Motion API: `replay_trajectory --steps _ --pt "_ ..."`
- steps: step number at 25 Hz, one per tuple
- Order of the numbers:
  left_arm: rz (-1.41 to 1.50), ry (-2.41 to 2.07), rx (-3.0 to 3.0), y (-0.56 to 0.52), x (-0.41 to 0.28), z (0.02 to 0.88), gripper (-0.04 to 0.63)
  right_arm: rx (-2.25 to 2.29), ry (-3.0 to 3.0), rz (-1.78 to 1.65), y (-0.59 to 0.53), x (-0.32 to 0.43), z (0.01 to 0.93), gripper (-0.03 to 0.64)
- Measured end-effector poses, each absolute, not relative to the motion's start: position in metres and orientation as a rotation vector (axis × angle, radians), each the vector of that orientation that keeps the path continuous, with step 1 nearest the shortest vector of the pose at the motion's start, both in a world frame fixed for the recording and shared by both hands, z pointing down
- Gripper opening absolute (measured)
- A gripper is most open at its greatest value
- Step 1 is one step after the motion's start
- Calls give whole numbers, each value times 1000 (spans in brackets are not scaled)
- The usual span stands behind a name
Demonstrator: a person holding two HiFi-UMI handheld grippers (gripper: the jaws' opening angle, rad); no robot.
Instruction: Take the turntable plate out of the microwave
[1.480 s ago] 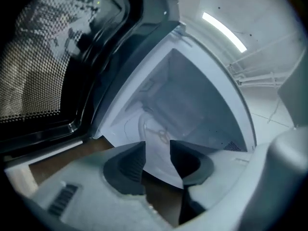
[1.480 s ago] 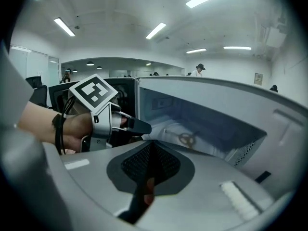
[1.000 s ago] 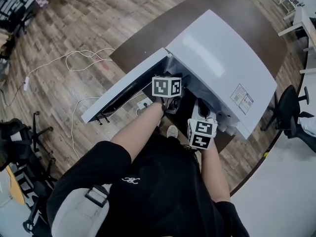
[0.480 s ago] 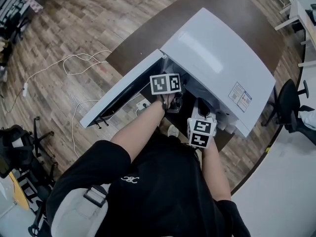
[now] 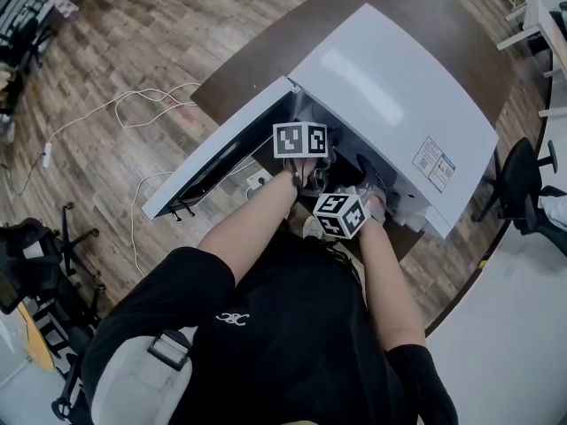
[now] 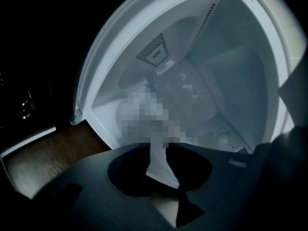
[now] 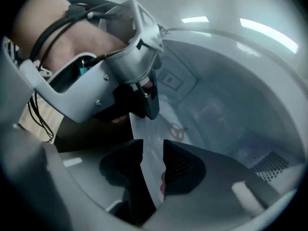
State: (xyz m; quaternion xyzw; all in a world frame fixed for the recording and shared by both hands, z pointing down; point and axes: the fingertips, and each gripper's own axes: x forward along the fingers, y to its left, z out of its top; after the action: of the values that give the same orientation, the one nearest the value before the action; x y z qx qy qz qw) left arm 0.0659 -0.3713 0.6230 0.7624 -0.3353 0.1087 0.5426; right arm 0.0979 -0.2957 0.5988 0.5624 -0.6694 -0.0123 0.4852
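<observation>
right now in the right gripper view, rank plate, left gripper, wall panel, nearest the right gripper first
1. turntable plate, between the right gripper's just-opened jaws
2. left gripper, ahead, jaws just closed on the plate
3. wall panel, far behind

- Office-type workroom: wheeled office chairs (image 5: 524, 189) on a wood-plank floor (image 5: 106, 42).
- A curved brown table (image 5: 425, 3) bears a white microwave (image 5: 399, 96); white desks (image 5: 547, 34) stand beyond.
- A loose white cable (image 5: 146, 96) trails over the floor.

We see a brown wood-plank floor (image 5: 133, 42) spreading left of the left gripper (image 5: 306, 153), with a thin white cable (image 5: 133, 104) looping across it. Beyond the gripper lies a dark brown rounded tabletop (image 5: 425, 7), and a black swivel office chair (image 5: 523, 193) stands well to its right.
</observation>
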Motion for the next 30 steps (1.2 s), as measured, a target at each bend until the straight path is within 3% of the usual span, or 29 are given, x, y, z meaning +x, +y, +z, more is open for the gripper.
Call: replay_trajectory --steps 19,21,24,30 --pt "110 -622 1745 -374 63 621 104 1108 -1403 -293 -320 104 616 135" --pt "109 -615 1747 -373 64 621 104 1061 -1380 -324 -319 101 618 115" --pt "111 -606 1750 -373 65 621 104 1020 -1354 -348 -316 98 626 29" --pt "114 -585 1757 -369 64 621 109 1035 -1396 -313 -314 98 626 29"
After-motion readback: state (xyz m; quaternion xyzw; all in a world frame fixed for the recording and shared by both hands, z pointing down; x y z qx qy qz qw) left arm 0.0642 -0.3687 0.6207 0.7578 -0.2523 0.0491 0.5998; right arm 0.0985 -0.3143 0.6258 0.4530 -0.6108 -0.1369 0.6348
